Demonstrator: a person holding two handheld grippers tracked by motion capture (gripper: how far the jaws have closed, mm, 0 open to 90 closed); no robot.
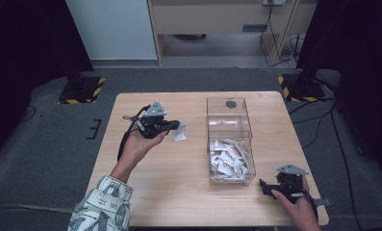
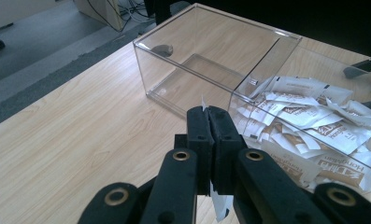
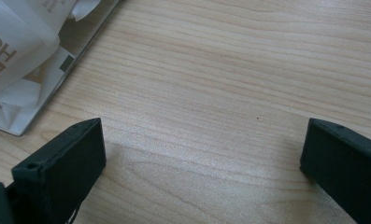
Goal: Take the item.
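The table (image 1: 179, 192) is pale wood with a fine straight grain and a smooth, satin finish. The box (image 2: 211, 56) is clear, glossy plastic with sharp polished edges. The sachets (image 2: 314, 126) in it look like thin white paper or film, slightly shiny and crinkled, with brown print. The left gripper (image 2: 210, 116) has 2 matt black plastic jaws with brass-coloured rivets. The floor (image 1: 44, 144) is dull grey carpet.

Wooden table (image 1: 179, 192), grey carpet (image 1: 44, 159); hazard-striped stand bases (image 1: 82, 91), cables by wall (image 1: 270, 33)
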